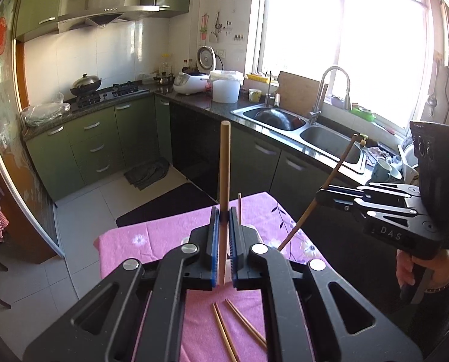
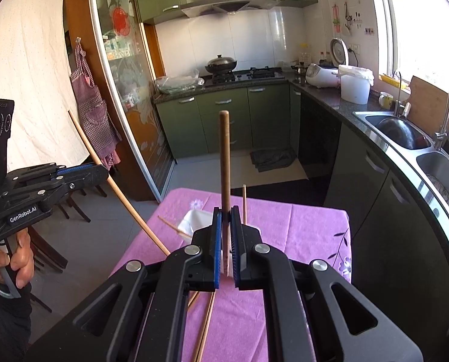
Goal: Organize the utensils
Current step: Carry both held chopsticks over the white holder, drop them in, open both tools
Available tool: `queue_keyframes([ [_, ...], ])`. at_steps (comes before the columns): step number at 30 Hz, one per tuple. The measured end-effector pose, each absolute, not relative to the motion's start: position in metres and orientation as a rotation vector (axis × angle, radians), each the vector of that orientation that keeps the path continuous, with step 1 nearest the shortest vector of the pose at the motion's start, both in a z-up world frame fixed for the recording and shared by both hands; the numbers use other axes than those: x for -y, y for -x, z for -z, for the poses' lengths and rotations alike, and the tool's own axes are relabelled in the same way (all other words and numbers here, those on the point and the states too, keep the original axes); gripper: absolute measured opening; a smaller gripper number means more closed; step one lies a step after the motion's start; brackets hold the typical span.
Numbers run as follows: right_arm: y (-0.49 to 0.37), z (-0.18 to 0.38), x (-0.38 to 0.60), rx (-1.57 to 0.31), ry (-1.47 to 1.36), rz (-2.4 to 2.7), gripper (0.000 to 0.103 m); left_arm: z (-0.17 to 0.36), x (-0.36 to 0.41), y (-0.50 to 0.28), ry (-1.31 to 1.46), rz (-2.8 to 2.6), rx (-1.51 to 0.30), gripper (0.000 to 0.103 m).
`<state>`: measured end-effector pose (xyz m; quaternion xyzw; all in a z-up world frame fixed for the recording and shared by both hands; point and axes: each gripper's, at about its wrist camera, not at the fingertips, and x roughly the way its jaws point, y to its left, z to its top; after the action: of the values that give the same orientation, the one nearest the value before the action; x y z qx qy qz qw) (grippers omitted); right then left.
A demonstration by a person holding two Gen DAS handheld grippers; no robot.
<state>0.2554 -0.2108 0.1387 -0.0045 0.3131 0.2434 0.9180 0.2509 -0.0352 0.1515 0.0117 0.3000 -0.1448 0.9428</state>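
Observation:
My left gripper (image 1: 223, 214) is shut on a pale wooden chopstick (image 1: 225, 157) that stands upright between its blue pads, held above the pink-clothed table (image 1: 164, 235). To its right, my right gripper (image 1: 319, 196) grips a darker chopstick (image 1: 336, 169) that slants up to the right. In the right wrist view, the right gripper (image 2: 226, 214) is shut on that brown chopstick (image 2: 224, 150), and the left gripper (image 2: 103, 172) carries the pale chopstick (image 2: 88, 147) at a slant. A white holder (image 2: 194, 220) sits on the table below, with one thin chopstick (image 2: 244, 205) upright in it.
Loose chopsticks (image 1: 224, 331) lie on the cloth near me, and another chopstick (image 2: 173, 226) rests by the holder. Green cabinets, a stove (image 1: 103, 93) and a double sink (image 1: 284, 117) line the kitchen beyond the table. A person's hand (image 2: 19, 259) holds the left gripper's handle.

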Motion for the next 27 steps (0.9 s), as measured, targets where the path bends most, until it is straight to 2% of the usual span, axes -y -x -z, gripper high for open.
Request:
queue_keyframes([
  [6, -0.302, -0.124, 0.193, -0.662, 0.022, -0.463, 0.007, -0.139, 0.047, -0.292, -0.022, 0.247, -0.585, 0.006],
  [12, -0.332, -0.069, 0.177, -0.77, 0.065, -0.465, 0.007, -0.09, 0.047, -0.323, -0.035, 0.205, -0.695, 0.006],
  [16, -0.333, -0.051, 0.173, -0.802, 0.071, -0.474, 0.007, -0.065, 0.046, -0.328, -0.042, 0.197, -0.77, 0.006],
  [23, -0.301, -0.071, 0.182, -0.758, 0.073, -0.486, 0.007, -0.067, 0.043, -0.31, -0.054, 0.207, -0.778, 0.012],
  [27, -0.267, -0.083, 0.195, -0.73, 0.08, -0.5, 0.014, -0.081, 0.043, -0.281, -0.072, 0.22, -0.749, 0.02],
])
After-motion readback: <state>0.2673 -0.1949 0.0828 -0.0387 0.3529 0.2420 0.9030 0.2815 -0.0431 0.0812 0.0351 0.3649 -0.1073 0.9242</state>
